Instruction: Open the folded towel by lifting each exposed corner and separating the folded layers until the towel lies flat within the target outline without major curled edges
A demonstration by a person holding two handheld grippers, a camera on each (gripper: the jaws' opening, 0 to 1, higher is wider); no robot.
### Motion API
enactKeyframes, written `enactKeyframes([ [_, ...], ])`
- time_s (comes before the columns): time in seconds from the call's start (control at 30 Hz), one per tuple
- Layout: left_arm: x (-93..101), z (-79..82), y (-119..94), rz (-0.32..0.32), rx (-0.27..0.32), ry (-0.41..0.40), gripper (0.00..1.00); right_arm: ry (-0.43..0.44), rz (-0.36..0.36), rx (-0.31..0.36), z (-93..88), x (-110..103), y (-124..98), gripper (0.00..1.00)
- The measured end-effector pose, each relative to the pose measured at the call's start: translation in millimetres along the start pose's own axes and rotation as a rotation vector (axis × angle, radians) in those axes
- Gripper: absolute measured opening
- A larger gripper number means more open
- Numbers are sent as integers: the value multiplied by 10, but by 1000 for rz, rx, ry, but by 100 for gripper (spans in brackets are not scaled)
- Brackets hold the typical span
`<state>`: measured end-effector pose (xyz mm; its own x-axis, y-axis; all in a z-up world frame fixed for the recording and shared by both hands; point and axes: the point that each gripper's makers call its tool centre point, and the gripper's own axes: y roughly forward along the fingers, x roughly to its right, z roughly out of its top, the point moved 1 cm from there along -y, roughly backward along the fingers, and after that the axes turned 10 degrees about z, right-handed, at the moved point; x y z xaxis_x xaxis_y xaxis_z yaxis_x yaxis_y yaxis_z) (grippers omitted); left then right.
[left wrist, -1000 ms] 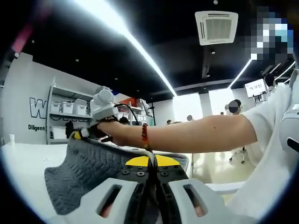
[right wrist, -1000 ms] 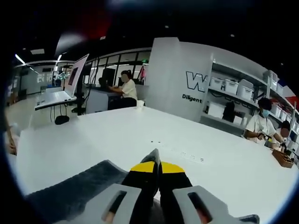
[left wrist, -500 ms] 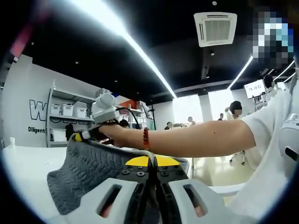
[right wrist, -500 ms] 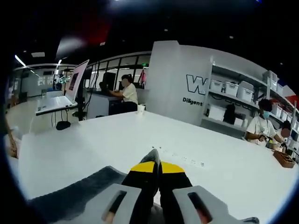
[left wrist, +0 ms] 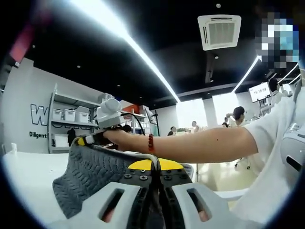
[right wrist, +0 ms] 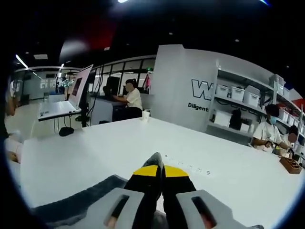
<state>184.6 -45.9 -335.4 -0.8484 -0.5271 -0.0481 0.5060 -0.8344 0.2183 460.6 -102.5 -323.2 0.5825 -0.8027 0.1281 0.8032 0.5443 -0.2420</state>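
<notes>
The grey knitted towel [left wrist: 90, 174] hangs lifted off the white table [left wrist: 24, 176], stretched between both grippers. My left gripper [left wrist: 153, 167] is shut on the near edge, with cloth pinched between its yellow-tipped jaws. At the far corner the right gripper [left wrist: 88, 140] comes into the left gripper view, held by a person's arm [left wrist: 200, 143] with a red bead bracelet. In the right gripper view, my right gripper [right wrist: 160, 168] is shut on a towel corner that pokes up between the jaws, and the towel [right wrist: 78, 205] trails down to the lower left above the table [right wrist: 119, 143].
A paper cup [right wrist: 145, 113] stands at the table's far edge and a wooden box [right wrist: 288, 164] at its right. Shelves with white bins [right wrist: 233, 102] line the wall. An open laptop [right wrist: 66, 98] sits on a stand at left. People sit at desks behind.
Both views have risen slightly; the towel sits lower in the right gripper view and the held cloth has edged right in the left one. Both grippers keep their hold.
</notes>
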Motion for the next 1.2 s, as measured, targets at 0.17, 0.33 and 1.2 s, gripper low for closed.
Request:
enactKeyframes([
  [0.17,-48,45,-40,10,17,-12,0,-14,0,4,53,-27,17,0],
  [0.33,-69,77,-67,13,25,-6,0,-12,12,16,107,-57,32,0],
  [1.2,-217,236,-267,27,67,-28,0,-55,26,53,415,-151,117,0],
])
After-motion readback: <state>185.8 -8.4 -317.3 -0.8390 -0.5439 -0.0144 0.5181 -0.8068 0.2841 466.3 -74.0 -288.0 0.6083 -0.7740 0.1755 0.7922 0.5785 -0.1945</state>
